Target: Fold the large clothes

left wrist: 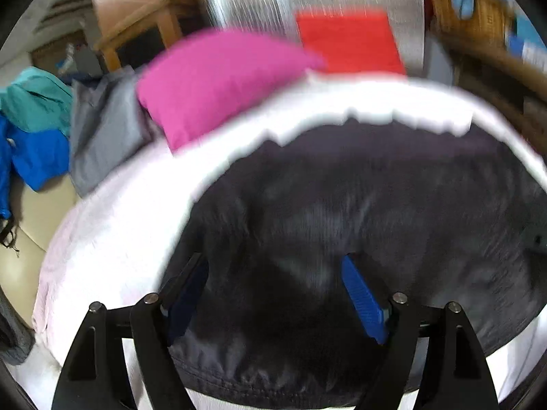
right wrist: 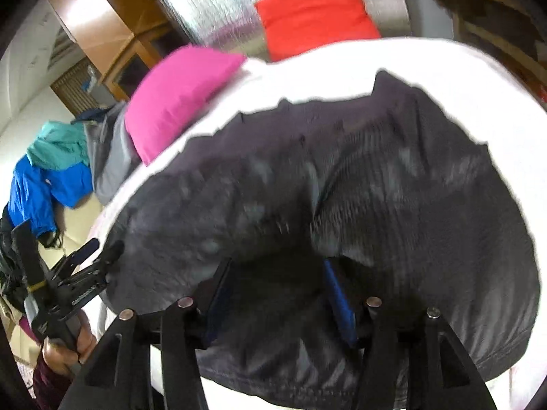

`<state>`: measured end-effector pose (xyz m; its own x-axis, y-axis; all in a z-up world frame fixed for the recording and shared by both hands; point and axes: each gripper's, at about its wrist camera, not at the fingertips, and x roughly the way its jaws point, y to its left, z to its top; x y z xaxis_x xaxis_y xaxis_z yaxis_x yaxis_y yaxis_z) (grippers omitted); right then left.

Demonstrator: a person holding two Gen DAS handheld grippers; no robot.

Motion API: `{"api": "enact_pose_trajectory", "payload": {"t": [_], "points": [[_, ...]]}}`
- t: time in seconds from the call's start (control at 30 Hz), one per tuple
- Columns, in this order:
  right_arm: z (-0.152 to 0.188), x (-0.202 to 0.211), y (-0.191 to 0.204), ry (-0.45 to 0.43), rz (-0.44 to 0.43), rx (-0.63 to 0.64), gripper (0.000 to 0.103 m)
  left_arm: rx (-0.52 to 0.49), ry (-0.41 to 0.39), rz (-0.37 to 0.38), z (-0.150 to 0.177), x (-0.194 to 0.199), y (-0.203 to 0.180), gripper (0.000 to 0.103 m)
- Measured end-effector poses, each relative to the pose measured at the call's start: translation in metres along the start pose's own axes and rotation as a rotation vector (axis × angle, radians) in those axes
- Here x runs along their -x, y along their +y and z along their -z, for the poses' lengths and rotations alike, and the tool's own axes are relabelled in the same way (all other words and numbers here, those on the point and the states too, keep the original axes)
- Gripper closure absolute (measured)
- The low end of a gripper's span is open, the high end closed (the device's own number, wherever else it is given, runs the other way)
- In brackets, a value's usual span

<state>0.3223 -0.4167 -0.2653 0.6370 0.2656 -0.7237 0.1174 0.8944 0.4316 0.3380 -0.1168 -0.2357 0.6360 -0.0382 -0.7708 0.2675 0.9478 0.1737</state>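
Note:
A large dark grey garment [left wrist: 342, 205] [right wrist: 359, 188] lies spread on a white sheet [left wrist: 119, 222] [right wrist: 461, 78]. Its hem runs along the near edge. My left gripper [left wrist: 273, 263] hangs just over the garment's near left part, its blue-padded fingers [left wrist: 364, 302] wide apart and open. It also shows at the garment's left edge in the right wrist view as the left gripper [right wrist: 97, 247], held by a hand [right wrist: 65, 352]. My right gripper [right wrist: 277, 266] is over the near middle of the garment, open, with dark cloth bunched below and between its fingers [right wrist: 338, 295].
A pink pillow [left wrist: 218, 82] [right wrist: 177, 95] and a red pillow [left wrist: 348, 41] [right wrist: 314, 10] lie at the far side before a silver foil panel [right wrist: 212, 7]. A grey garment [left wrist: 102, 126] and a blue and teal jacket [left wrist: 34, 130] [right wrist: 51, 174] lie to the left.

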Motion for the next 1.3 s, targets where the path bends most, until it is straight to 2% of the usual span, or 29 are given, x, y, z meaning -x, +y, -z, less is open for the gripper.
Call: {"api": "enact_pose_trajectory", "payload": {"t": [0.13,0.23,0.3,0.33,0.47,0.57,0.63,0.73,0.8,0.83,0.9,0.97,1.13,1.2,1.27,1.3], "points": [[0.005,0.019,-0.001,-0.031,-0.018,0.013,0.046,0.001,0.014,0.012,0.002,-0.004,0.002,0.021],[0.010,0.056,-0.017,-0.114,-0.054,-0.025,0.045,0.096,-0.001,0.044,0.005,0.012,0.027,0.021],[0.017,0.079,-0.035,-0.154,-0.088,-0.091,0.036,0.165,-0.016,0.066,0.012,0.023,0.046,0.021],[0.022,0.089,-0.044,-0.162,-0.113,-0.123,0.031,0.207,-0.022,0.081,0.018,0.030,0.058,0.021],[0.046,0.111,-0.079,-0.162,-0.216,-0.266,0.028,0.338,0.022,0.166,0.044,0.036,0.087,0.021],[0.065,0.107,-0.090,-0.117,-0.260,-0.346,0.025,0.454,0.127,0.291,0.066,0.021,0.100,0.021],[0.072,0.098,-0.094,-0.076,-0.258,-0.388,0.025,0.497,0.174,0.366,0.072,0.013,0.097,0.021],[0.073,0.083,-0.106,-0.055,-0.234,-0.459,0.026,0.536,0.182,0.397,0.070,0.006,0.096,0.021],[0.072,0.073,-0.119,-0.056,-0.227,-0.546,0.026,0.570,0.179,0.404,0.066,0.000,0.096,0.018],[0.072,0.068,-0.125,-0.050,-0.223,-0.582,0.025,0.587,0.196,0.416,0.064,-0.007,0.095,0.014],[0.070,0.053,-0.139,-0.022,-0.199,-0.669,0.024,0.624,0.244,0.438,0.067,-0.020,0.096,0.014],[0.070,0.048,-0.147,-0.033,-0.225,-0.740,0.024,0.680,0.262,0.477,0.068,-0.031,0.097,0.014],[0.060,0.040,-0.146,-0.081,-0.209,-0.753,0.024,0.729,0.230,0.487,0.056,-0.045,0.096,0.014],[0.050,0.036,-0.139,-0.107,-0.180,-0.710,0.027,0.756,0.208,0.480,0.049,-0.051,0.097,0.026],[0.040,0.030,-0.129,-0.112,-0.132,-0.652,0.054,0.758,0.184,0.476,0.041,-0.052,0.098,0.044],[0.034,0.028,-0.125,-0.116,-0.120,-0.631,0.056,0.752,0.156,0.463,0.033,-0.052,0.099,0.049]]}}
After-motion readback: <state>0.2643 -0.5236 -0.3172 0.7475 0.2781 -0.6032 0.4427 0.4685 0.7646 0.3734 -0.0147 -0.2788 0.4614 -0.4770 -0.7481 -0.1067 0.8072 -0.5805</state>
